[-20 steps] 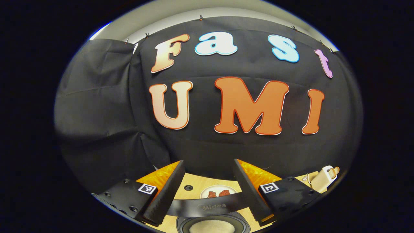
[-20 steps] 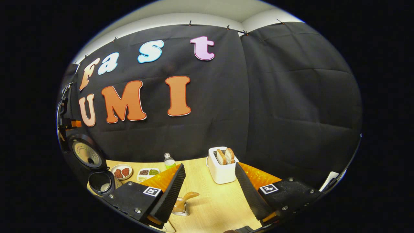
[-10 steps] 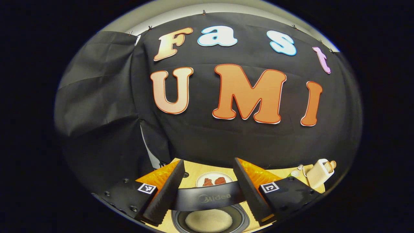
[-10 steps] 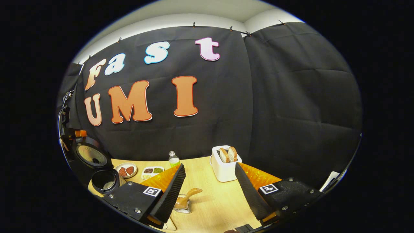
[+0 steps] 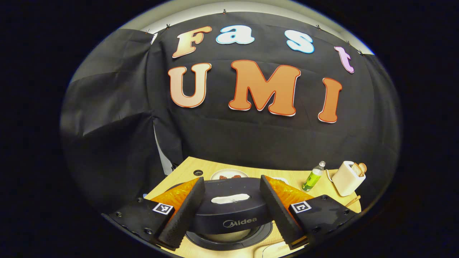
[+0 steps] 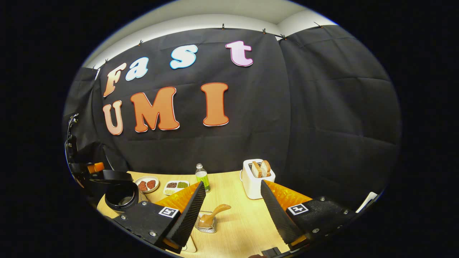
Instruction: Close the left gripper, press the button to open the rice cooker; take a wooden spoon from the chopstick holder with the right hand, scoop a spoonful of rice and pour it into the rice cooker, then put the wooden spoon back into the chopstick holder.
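1. On the table (image 6: 244, 222), in the right gripper view, the wooden spoon (image 6: 217, 209) stands slanted in the small clear chopstick holder (image 6: 206, 226), bowl down and handle free.
2. That holder sits low between the fingers of the right gripper (image 6: 232, 182), which is spread wide and holds nothing.
3. At the far left of that view the rice cooker (image 6: 122, 196) has its lid (image 6: 111, 175) hanging partway over the pot, neither fully raised nor latched.
4. The left gripper (image 5: 232, 178) is spread as well. In its own view the lid (image 5: 231, 211) shows between its fingers, but I cannot tell whether either finger touches it.
5. A pale patch, which I take for rice, shows in the pot under the lid's front edge.
6. My judgement: button, scoop, pour and spoon return all look finished, so nothing of the stated task seems left.
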Motion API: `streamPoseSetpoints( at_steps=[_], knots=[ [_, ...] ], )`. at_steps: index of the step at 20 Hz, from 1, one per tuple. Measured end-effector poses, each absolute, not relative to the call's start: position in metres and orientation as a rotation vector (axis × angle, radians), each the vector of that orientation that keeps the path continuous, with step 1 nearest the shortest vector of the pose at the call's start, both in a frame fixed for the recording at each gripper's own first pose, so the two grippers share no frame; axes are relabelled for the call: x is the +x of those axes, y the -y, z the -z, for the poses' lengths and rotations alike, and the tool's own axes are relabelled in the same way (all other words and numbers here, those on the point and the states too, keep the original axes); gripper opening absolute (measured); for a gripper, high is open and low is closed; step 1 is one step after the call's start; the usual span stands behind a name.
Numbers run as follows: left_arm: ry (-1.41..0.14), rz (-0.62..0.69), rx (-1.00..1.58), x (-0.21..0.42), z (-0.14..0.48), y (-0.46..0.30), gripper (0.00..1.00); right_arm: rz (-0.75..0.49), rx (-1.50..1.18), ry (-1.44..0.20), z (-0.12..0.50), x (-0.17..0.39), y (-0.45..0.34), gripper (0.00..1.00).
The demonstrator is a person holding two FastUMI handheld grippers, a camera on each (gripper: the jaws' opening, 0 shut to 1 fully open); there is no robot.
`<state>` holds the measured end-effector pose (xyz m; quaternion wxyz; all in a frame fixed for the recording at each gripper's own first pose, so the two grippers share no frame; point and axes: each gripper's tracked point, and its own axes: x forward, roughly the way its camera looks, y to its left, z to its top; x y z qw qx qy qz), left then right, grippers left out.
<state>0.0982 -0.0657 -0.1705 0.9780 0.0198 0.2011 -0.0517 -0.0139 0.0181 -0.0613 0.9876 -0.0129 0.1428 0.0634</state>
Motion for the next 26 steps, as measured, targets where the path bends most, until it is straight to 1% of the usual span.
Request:
streamPoseSetpoints(
  at_steps=[4, 5, 6, 9, 13, 14, 15, 16, 20, 22, 26],
  knots=[
    [-0.435, 0.081, 0.061, 0.08, 0.215, 0.059, 1.0, -0.153, -0.049, -0.296, 0.069, -0.015, -0.025, 0.95],
    [-0.413, 0.082, 0.073, 0.077, 0.221, 0.059, 0.98, -0.155, -0.051, -0.302, 0.071, -0.015, -0.025, 0.95],
    [-0.39, 0.079, 0.08, 0.075, 0.224, 0.06, 1.0, -0.155, -0.051, -0.309, 0.074, -0.015, -0.023, 0.95],
    [-0.35, 0.067, 0.092, 0.072, 0.235, 0.058, 0.99, -0.143, -0.044, -0.323, 0.081, -0.014, -0.018, 0.95],
    [-0.391, 0.062, 0.121, 0.061, 0.264, 0.058, 0.99, -0.13, -0.032, -0.345, 0.091, -0.015, -0.013, 0.95],
    [-0.403, 0.062, 0.131, 0.058, 0.27, 0.057, 1.0, -0.127, -0.03, -0.348, 0.094, -0.015, -0.011, 0.95],
    [-0.415, 0.061, 0.142, 0.055, 0.277, 0.058, 0.99, -0.124, -0.029, -0.351, 0.095, -0.016, -0.01, 0.95],
    [-0.371, 0.065, 0.151, 0.054, 0.268, 0.057, 0.99, -0.121, -0.027, -0.355, 0.097, -0.016, -0.008, 0.95],
    [-0.344, 0.077, 0.14, 0.053, 0.276, 0.055, 1.0, -0.104, -0.015, -0.375, 0.107, -0.017, 0.0, 0.95],
    [-0.306, 0.078, 0.134, 0.053, 0.276, 0.055, 1.0, -0.097, -0.016, -0.38, 0.11, -0.018, 0.003, 0.95],
    [-0.337, 0.059, 0.134, 0.047, 0.286, 0.054, 1.0, -0.084, -0.023, -0.384, 0.117, -0.021, 0.01, 0.95]
  ],
)
